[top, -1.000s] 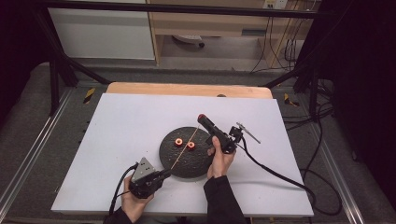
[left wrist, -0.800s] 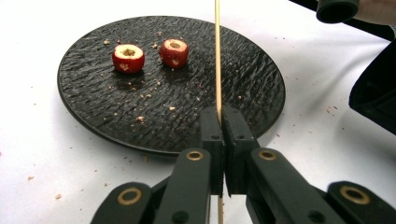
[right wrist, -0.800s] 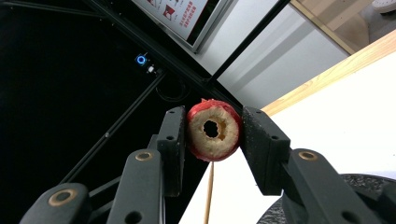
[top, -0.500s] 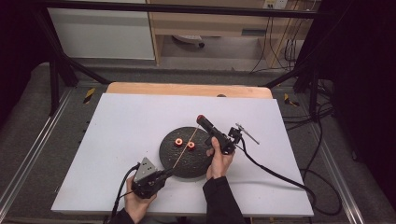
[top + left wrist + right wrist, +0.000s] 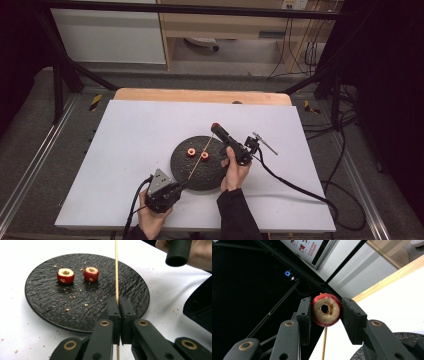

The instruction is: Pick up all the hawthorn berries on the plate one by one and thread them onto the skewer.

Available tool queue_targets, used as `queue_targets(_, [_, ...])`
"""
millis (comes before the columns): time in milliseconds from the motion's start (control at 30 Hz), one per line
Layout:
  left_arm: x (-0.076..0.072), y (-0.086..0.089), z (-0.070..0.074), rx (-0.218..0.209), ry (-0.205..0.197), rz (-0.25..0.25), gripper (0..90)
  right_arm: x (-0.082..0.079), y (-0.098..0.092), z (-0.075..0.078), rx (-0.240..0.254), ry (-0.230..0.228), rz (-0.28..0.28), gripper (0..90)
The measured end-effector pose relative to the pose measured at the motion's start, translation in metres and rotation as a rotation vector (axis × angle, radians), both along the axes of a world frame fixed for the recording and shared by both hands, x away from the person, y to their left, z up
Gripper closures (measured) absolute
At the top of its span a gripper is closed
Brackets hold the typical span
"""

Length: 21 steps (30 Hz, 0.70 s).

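A thin wooden skewer (image 5: 116, 270) is clamped in my left gripper (image 5: 119, 300), which is shut on its lower part at the near rim of a black round plate (image 5: 45, 307). In the high view the skewer (image 5: 200, 160) slants up across the plate (image 5: 220, 175) from the left gripper (image 5: 181, 186) to my right gripper (image 5: 216, 126). That right gripper (image 5: 326, 307) is shut on a cored red fruit (image 5: 326, 311), and the skewer (image 5: 324, 342) meets the fruit's underside. Two more cored red fruits (image 5: 65, 275) (image 5: 91, 274) sit on the plate.
Crumbs are scattered on the plate and on the white tabletop (image 5: 130, 130). The right gripper's cable (image 5: 295, 187) trails to the table's right edge. A wooden strip (image 5: 200, 95) runs along the far edge, with dark frame bars behind it.
The left gripper has edged slightly to the right with the skewer. The right gripper and its fruit have stayed where they were.
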State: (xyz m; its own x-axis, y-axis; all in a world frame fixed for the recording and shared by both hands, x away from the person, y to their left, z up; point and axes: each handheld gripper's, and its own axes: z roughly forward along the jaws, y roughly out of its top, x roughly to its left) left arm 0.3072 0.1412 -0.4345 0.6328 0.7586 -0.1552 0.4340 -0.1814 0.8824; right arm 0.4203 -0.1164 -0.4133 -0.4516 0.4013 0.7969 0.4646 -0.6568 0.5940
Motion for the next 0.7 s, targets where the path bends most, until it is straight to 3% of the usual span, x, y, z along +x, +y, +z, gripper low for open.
queue_targets(167, [-0.003,-0.004,-0.002,0.008,0.009,0.005,88.1,0.0,0.001,-0.001,0.023,0.007,-0.017,62.2])
queue_targets(333, [-0.002,-0.005,0.0,-0.014,0.012,0.017,88.1,0.001,0.0,0.0,0.025,0.003,-0.013,62.2])
queue_targets(467, [-0.002,-0.011,-0.001,-0.001,0.017,0.021,88.1,0.0,0.002,-0.004,0.029,0.016,-0.007,62.2])
queue_targets(700, [0.01,-0.014,0.002,-0.017,0.03,0.021,88.1,-0.004,0.004,-0.004,0.029,0.019,0.008,62.2])
